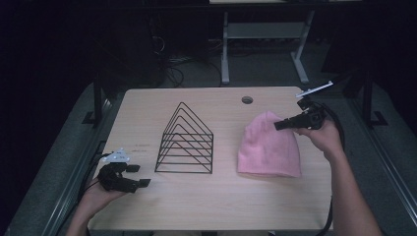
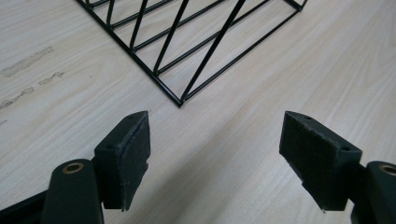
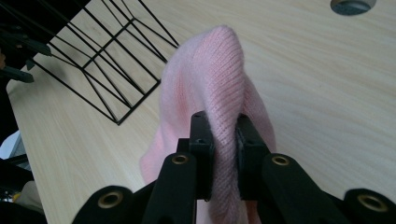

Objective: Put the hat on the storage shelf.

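In the high view a pale wooden worktop (image 1: pixel 221 196) fills the middle of the frame, dark floor around it. At centre stands a black wire rack (image 1: pixel 186 142) with a row of triangular dividers. To its right, in the right half of the frame, lies a pink knitted hat (image 1: pixel 268 147), mostly flat on the worktop with its top end raised toward the upper right. The right claw (image 1: pixel 280 125) comes in there from the right and is clamped on that raised end; in the right gripper view its jaws pinch a fold of the hat (image 3: pixel 219 84) between them, the knit bulging above. A round hole (image 1: pixel 247 100) sits in the worktop near the upper edge. At lower left the left claw (image 1: pixel 140 176) rests low by the worktop's edge, apparently just above the surface. In the left gripper view its jaws stand wide apart with nothing between, the rack's corner (image 2: pixel 180 100) just ahead.
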`<state>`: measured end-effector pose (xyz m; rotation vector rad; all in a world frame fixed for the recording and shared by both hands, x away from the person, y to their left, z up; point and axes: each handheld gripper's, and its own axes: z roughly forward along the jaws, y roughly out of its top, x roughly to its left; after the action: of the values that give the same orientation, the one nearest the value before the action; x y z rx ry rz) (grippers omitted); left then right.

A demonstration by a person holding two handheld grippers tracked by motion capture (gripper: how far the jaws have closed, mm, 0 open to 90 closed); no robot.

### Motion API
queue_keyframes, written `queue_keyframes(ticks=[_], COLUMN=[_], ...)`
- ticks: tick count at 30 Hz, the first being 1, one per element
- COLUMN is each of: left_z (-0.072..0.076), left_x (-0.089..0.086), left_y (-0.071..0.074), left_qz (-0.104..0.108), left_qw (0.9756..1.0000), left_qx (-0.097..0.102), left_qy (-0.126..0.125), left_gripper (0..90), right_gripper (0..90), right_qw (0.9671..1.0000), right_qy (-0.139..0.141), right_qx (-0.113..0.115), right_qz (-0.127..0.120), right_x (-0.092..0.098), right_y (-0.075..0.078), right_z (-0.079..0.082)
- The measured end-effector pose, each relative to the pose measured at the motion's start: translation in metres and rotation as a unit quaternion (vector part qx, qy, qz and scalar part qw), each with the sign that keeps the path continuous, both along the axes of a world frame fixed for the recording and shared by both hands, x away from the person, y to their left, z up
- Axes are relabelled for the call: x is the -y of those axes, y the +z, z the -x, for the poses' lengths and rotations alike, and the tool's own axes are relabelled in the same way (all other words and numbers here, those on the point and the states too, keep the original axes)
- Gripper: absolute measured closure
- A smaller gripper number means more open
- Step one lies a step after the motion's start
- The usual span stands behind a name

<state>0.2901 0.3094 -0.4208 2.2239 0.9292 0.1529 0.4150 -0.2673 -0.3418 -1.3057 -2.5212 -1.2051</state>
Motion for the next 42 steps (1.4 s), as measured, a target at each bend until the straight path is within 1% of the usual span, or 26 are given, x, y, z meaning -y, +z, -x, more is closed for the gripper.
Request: queue_keyframes(ticks=[1, 2, 3, 5, 8, 14, 18, 19, 20, 22, 23, 24, 26, 28, 33, 36, 37, 40, 41, 42], left_z=[-0.001, -0.001, -0.001, -0.002, -0.004, -0.006, -0.007, -0.007, -0.008, -0.01, -0.01, -0.011, -0.013, -0.014, -0.017, -0.019, -0.019, -0.022, -0.022, -0.024], left_x=[-0.001, -0.001, 0.0, 0.001, 0.002, 0.004, 0.006, 0.006, 0.006, 0.007, 0.007, 0.008, 0.009, 0.01, 0.015, 0.017, 0.017, 0.021, 0.021, 0.023], left_y=[0.002, 0.003, 0.005, 0.009, 0.015, 0.028, 0.038, 0.038, 0.043, 0.047, 0.047, 0.052, 0.056, 0.061, 0.072, 0.079, 0.079, 0.087, 0.087, 0.09], left_qz=[-0.004, -0.003, 0.003, 0.001, 0.005, 0.006, 0.008, 0.008, 0.005, 0.008, 0.008, 0.004, 0.005, 0.008, 0.004, 0.009, 0.009, 0.012, 0.012, 0.014], left_qw=[1.0, 1.0, 1.0, 1.0, 0.9999, 0.9997, 0.9996, 0.9996, 0.9995, 0.9994, 0.9994, 0.9994, 0.9993, 0.999, 0.9984, 0.9981, 0.9981, 0.9975, 0.9975, 0.9971], left_qx=[0.0, -0.002, -0.004, -0.002, 0.0, -0.003, 0.0, 0.0, 0.003, 0.002, 0.002, 0.003, 0.003, 0.005, 0.012, 0.012, 0.012, 0.011, 0.011, 0.01], left_qy=[-0.005, -0.007, -0.003, -0.009, -0.013, -0.021, -0.027, -0.027, -0.03, -0.033, -0.033, -0.036, -0.038, -0.043, -0.056, -0.061, -0.061, -0.069, -0.069, -0.074], left_gripper=[24.9, 24.9, 24.9, 24.9, 24.9, 24.8, 24.8, 24.8, 24.8, 24.7, 24.7, 24.7, 24.3, 24.3, 24.3, 24.3, 24.3, 24.3, 24.3, 24.3], right_gripper=[80.2, 80.2, 80.3, 80.3, 80.2, 80.3, 80.3, 80.3, 80.3, 80.2, 80.2, 80.2, 80.2, 80.2, 80.2, 80.2, 80.2, 80.3, 80.3, 80.3], right_qw=[1.0, 1.0, 1.0, 0.9999, 0.9997, 0.9989, 0.9985, 0.9982, 0.9981, 0.9977, 0.9975, 0.9973, 0.997, 0.9966, 0.9952, 0.9942, 0.9939, 0.9928, 0.9928, 0.9921], right_qy=[0.0, 0.003, 0.004, 0.008, 0.012, 0.021, 0.026, 0.027, 0.028, 0.03, 0.031, 0.032, 0.035, 0.039, 0.047, 0.053, 0.054, 0.063, 0.063, 0.069], right_qx=[0.003, 0.006, 0.008, 0.013, 0.02, 0.041, 0.049, 0.053, 0.055, 0.061, 0.062, 0.065, 0.068, 0.072, 0.085, 0.092, 0.095, 0.101, 0.101, 0.105], right_qz=[0.0, 0.001, 0.0, 0.0, 0.0, -0.002, 0.0, -0.002, -0.003, -0.009, -0.011, -0.013, -0.013, -0.012, -0.012, -0.015, -0.015, -0.012, -0.012, -0.014], right_x=[-0.001, -0.002, -0.002, -0.004, -0.006, -0.01, -0.013, -0.013, -0.013, -0.014, -0.015, -0.016, -0.018, -0.021, -0.027, -0.031, -0.033, -0.039, -0.039, -0.044], right_y=[0.003, 0.006, 0.009, 0.014, 0.022, 0.043, 0.055, 0.057, 0.06, 0.064, 0.066, 0.069, 0.072, 0.075, 0.085, 0.094, 0.096, 0.105, 0.105, 0.11], right_z=[0.001, 0.001, 0.002, 0.002, 0.004, 0.007, 0.008, 0.009, 0.009, 0.009, 0.009, 0.009, 0.009, 0.01, 0.012, 0.013, 0.014, 0.015, 0.015, 0.016])
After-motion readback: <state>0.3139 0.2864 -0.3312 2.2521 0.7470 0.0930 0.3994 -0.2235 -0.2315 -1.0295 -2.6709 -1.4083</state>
